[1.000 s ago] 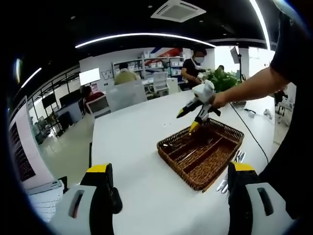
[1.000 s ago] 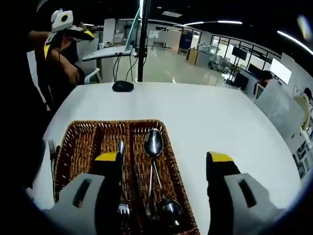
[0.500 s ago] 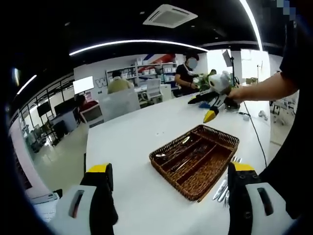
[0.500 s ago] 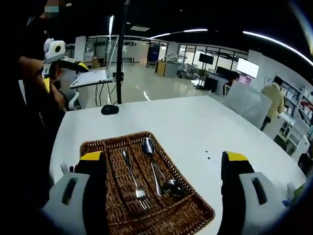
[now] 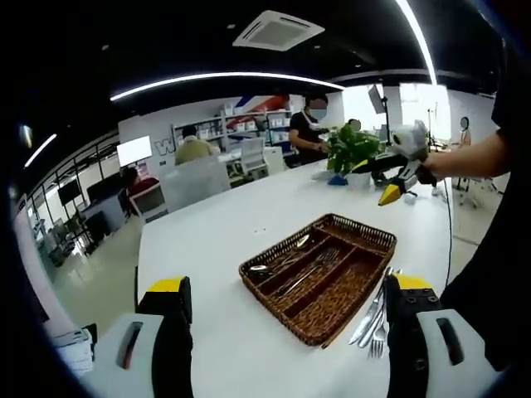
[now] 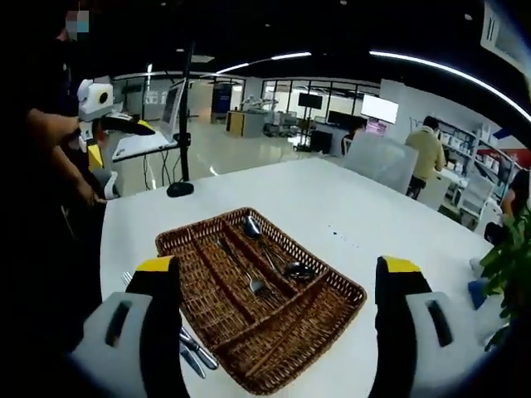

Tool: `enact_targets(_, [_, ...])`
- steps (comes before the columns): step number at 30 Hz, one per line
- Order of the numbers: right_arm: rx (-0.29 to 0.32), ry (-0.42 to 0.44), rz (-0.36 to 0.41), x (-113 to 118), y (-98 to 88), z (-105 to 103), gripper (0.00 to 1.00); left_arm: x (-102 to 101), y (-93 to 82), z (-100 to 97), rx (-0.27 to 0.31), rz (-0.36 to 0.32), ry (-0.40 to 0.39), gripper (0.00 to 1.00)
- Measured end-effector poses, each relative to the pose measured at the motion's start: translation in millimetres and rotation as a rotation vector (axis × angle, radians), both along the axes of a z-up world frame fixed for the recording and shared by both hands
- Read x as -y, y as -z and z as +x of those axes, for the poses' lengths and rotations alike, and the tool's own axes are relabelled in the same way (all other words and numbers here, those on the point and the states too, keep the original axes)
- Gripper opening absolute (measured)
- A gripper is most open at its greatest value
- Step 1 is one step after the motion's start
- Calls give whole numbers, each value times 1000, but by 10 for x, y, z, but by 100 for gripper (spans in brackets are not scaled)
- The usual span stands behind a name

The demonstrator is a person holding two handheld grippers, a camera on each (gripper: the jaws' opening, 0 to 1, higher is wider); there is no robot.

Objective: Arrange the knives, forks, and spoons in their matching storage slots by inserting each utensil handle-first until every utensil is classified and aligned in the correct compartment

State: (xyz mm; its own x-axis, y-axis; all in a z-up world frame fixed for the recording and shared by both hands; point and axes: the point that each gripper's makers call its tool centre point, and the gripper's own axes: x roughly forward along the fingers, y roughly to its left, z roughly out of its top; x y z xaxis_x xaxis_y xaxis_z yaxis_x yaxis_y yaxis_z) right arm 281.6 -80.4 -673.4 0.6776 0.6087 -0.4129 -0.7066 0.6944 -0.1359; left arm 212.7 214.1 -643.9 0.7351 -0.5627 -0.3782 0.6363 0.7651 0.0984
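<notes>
On the white table [image 6: 348, 215] a wicker tray [image 6: 328, 311] holds spoons [image 6: 274, 253] and a fork [image 6: 245, 278] in its slots. More cutlery [image 5: 372, 319] lies loose just beside it. A potted plant [image 5: 348, 149] stands behind. Both grippers, left [image 5: 282, 348] and right [image 6: 278, 332], hover wide open and empty.

The right hand-held gripper [image 5: 397, 184], a second ago dipped into the wicker tray [image 5: 362, 278], now hangs raised and well clear beyond its far end, jaws parted and empty. Both hand-held grippers have drawn back from the tray.
</notes>
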Motion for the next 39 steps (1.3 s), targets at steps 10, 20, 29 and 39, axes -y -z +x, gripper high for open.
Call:
enact_targets(10, [-1,105,36,497,-1,-575,100,191,137,-241,-2,15,11,99])
enact_targets(20, [-11,163,39,831,80,-1026,100,425,138,-487,6,21,5,99])
enact_targets(29, [19,154,45,854,-73,-1108,100,472,146,-594,-6,19,7,99])
enact_targets(39, [43,111,28,751,-162,-1056,100,439,50,-582,7,13,7,99])
